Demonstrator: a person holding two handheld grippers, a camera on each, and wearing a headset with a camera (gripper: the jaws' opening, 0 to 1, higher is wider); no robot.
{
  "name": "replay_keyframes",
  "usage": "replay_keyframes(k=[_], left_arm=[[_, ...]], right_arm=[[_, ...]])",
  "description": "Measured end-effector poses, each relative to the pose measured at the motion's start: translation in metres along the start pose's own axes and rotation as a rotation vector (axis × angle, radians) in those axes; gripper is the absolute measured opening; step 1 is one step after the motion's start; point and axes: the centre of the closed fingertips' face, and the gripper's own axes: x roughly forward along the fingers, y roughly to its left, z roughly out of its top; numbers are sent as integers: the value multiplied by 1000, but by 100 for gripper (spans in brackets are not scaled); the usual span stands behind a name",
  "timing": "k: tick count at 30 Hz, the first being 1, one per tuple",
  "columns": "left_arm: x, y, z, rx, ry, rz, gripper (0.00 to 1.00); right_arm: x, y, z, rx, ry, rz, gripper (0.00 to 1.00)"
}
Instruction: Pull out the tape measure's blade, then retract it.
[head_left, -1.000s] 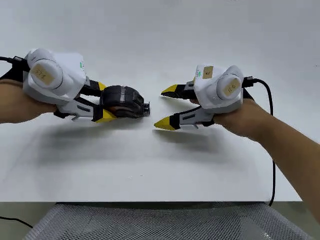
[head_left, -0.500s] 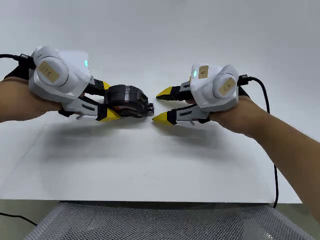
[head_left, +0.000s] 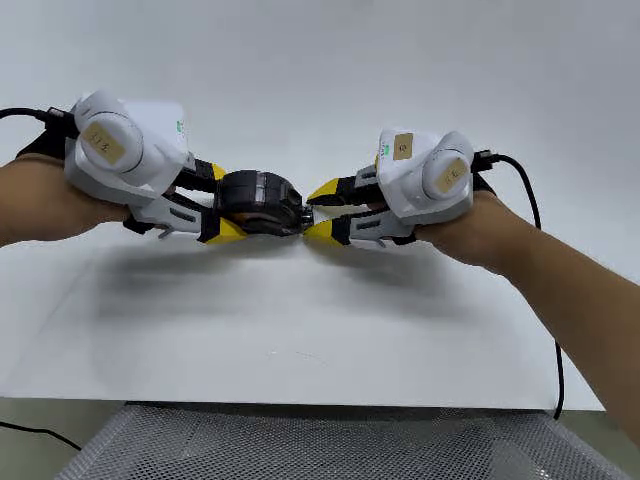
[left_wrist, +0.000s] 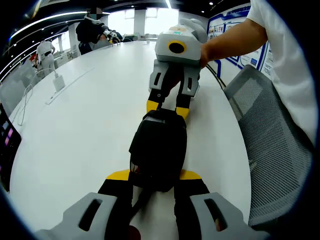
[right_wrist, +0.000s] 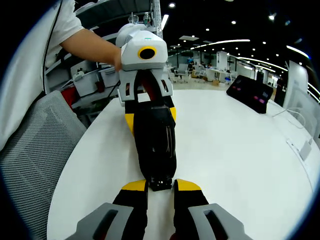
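Two grippers meet over the white table. The left gripper clamps the tape measure by its case; the right gripper has its jaws narrow about the hook. It should pinch squarely, then draw straight away. The right gripper view shows the hook between the tips, though I cannot tell if they bite. The head view leaves that unclear.

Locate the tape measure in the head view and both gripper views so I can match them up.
Head view: tape measure centre-left, held in the left gripper, nose toward the right gripper.
Left gripper view: tape measure dead centre, above the view's own jaws.
Right gripper view: tape measure centre, nose end between the yellow fingertips.
Shared landmark: the white tabletop under it.
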Motion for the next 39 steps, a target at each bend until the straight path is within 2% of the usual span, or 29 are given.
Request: replay_keyframes(k=[6, 14, 19, 25, 39], left_arm=[[0, 0, 0, 5, 2, -2, 27], [0, 0, -1, 15, 10, 1, 27], [0, 0, -1, 12, 13, 4, 27], [0, -1, -1, 11, 8, 2, 26], [0, -1, -2, 39, 22, -5, 26]], right_arm=[[0, 0, -1, -7, 4, 1, 12], [0, 0, -1, -56, 16, -2, 11], [1, -2, -2, -61, 27, -14, 9], [0, -2, -1, -33, 34, -35, 9], [2, -2, -2, -65, 44, -32, 8]])
